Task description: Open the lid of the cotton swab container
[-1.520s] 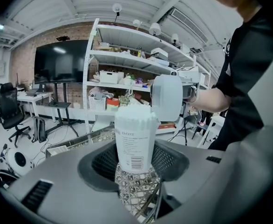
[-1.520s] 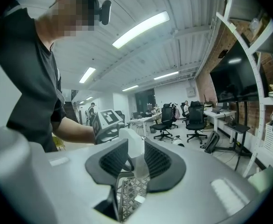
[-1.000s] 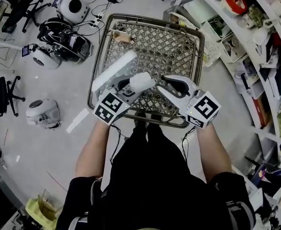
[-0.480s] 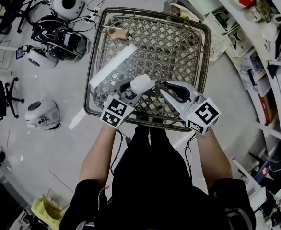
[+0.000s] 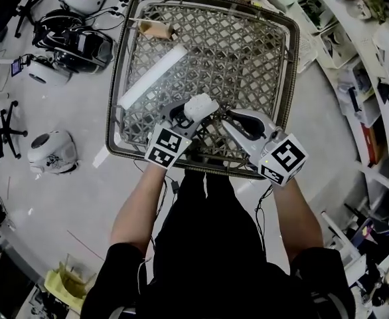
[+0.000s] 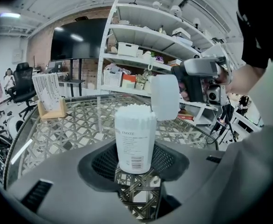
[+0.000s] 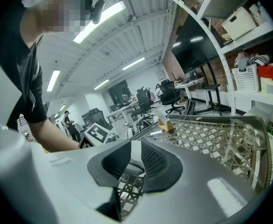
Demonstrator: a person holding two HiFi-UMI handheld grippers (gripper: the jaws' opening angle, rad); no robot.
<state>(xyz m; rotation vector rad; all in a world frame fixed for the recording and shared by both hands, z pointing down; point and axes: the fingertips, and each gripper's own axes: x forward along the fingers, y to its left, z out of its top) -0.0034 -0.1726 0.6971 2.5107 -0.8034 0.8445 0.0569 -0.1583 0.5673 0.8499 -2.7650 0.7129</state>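
- The left gripper [image 5: 193, 113] clasps the cotton swab container [image 6: 135, 136] upright in wide-set jaws, above the near edge of the lattice table [image 5: 247, 52].
- The right gripper [image 5: 233, 119], whose jaws have just been closing narrow, pinches the lid [image 6: 165, 97], which is already clear of the container.
- The container probably needs to stay level, or swabs will spill onto the table.
- Only the left gripper view shows the bared swab tips. The head view shows just a white lump.

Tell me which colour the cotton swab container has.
The cotton swab container is white; the left gripper view shows it best.
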